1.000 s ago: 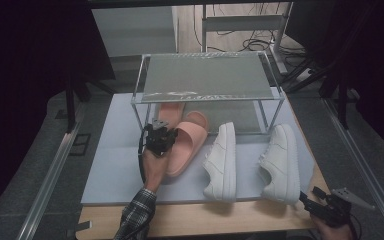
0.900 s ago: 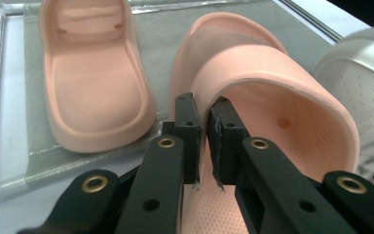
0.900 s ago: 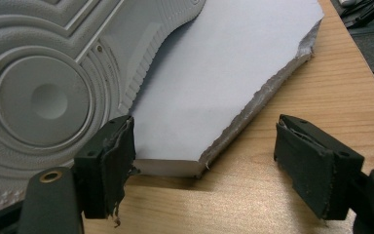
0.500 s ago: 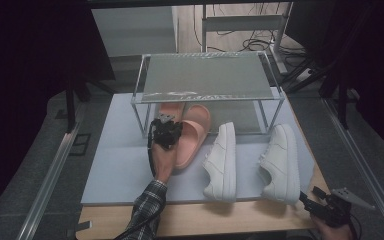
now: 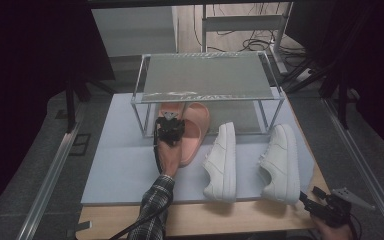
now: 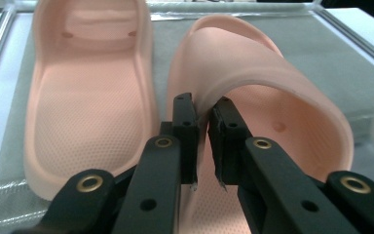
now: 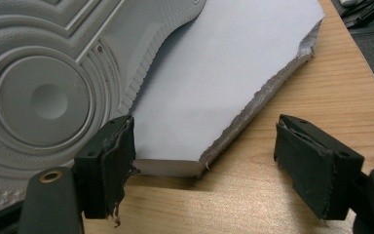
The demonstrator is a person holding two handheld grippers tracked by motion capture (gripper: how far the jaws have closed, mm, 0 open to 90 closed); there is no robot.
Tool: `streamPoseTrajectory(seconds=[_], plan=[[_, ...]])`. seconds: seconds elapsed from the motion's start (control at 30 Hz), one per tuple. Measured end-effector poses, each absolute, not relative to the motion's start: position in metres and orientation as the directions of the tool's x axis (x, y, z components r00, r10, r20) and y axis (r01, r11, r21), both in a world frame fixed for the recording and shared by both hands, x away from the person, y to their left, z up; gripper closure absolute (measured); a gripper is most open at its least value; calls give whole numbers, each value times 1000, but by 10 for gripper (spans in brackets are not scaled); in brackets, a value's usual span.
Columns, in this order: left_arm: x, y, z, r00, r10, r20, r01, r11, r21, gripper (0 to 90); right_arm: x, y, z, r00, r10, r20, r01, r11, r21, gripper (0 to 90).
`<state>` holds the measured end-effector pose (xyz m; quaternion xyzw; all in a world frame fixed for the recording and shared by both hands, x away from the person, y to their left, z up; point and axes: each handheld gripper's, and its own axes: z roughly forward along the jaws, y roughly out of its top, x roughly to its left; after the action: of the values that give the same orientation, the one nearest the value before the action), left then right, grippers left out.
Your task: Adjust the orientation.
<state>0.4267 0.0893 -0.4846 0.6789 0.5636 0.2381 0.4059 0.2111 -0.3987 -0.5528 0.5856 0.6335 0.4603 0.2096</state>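
Fingers [image 6: 224, 141] of the left gripper [image 6: 202, 141] pinch the strap edge of the right-hand peach rubber slide sandal [image 6: 272, 97], which lies on the grey mat [image 5: 125, 170] under the glass-topped metal rack [image 5: 207, 75], just beside its twin sandal [image 6: 87, 97]. Near the two white leather sneakers [image 5: 222, 162], the right gripper [image 7: 204, 165] rests over the wooden table edge [image 7: 321, 97] with its jaws spread wide, holding nothing.

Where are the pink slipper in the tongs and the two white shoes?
held pink slipper [image 6: 272, 92], left gripper view, strap top.
middle white shoe [image 5: 222, 162], high view, its upper.
right white shoe [image 5: 281, 162], high view, its upper.
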Motion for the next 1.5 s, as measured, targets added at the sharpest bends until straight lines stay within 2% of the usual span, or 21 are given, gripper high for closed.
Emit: streamPoseTrajectory(seconds=[0.13,0.33,0.73,0.9,1.17,1.5], plan=[[426,93,-489,238,963,-130,570,-30,821,822,211,-399,-553,-227,935,274,549,-110,829,233],[424,98,-485,266,954,-136,569,-41,822,770,211,-399,-553,-226,935,273,549,-109,829,234],[403,107,-473,373,923,-92,543,-137,829,771,211,-399,-553,-226,935,273,549,-110,829,234],[394,112,-474,429,896,-117,549,-156,821,772,211,-399,-553,-226,935,274,549,-110,829,234],[378,122,-475,496,857,-139,541,-180,822,889,211,-398,-553,-224,936,273,548,-111,829,234],[356,133,-478,549,826,-129,529,-224,818,898,211,-398,-553,-224,936,273,547,-112,829,234]])
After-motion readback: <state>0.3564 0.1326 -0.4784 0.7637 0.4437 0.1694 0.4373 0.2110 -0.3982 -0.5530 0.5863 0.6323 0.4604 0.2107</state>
